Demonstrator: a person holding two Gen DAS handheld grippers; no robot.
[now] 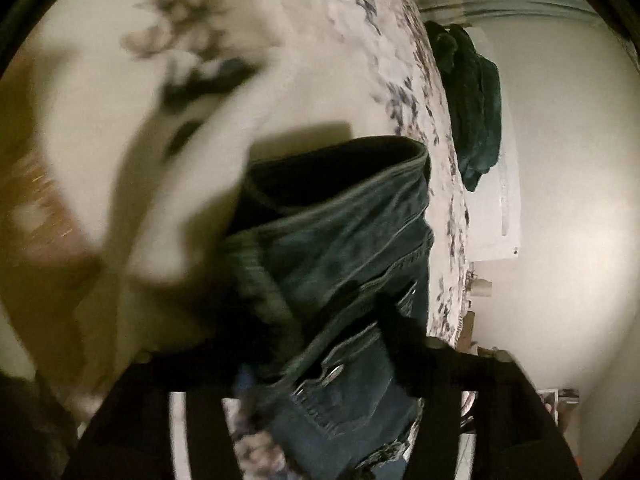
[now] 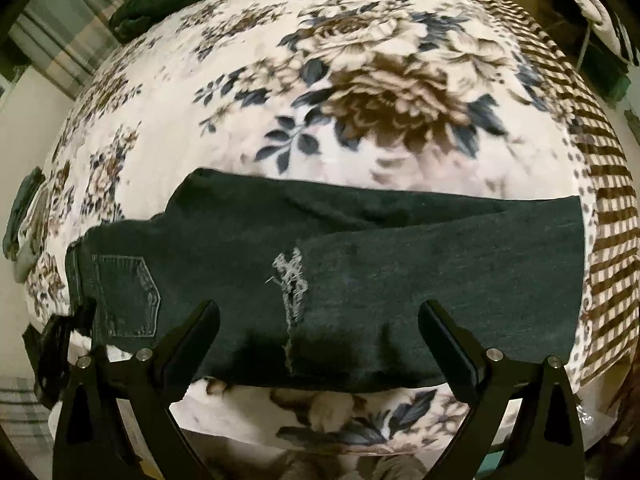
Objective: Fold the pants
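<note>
The pants (image 2: 360, 272), dark denim jeans, lie flat across the near part of a bed covered by a cream blanket (image 2: 360, 80) printed with brown and blue flowers. In the right wrist view they stretch sideways along the bed's near edge, the waist end toward the left edge and the legs toward the right edge, where the blanket's pattern turns to brown checks. A back pocket (image 2: 128, 296) with stitched lines shows near the waist, and a frayed rip (image 2: 294, 288) runs down the middle of the upper leg. No label or writing can be read on them.

The right tongs (image 2: 320, 316) hang just above the near edge of the pants with their two fingers wide apart and nothing between them.

The left tongs (image 1: 352, 344) are clamped on the waistband of the pants, beside a metal button (image 1: 334, 372); the denim bunches up between the fingers and rises away from the camera. This view is blurred on its left half. A dark green cloth (image 1: 476, 104) lies at the bed's far edge, next to a pale wall (image 1: 560, 160).
</note>
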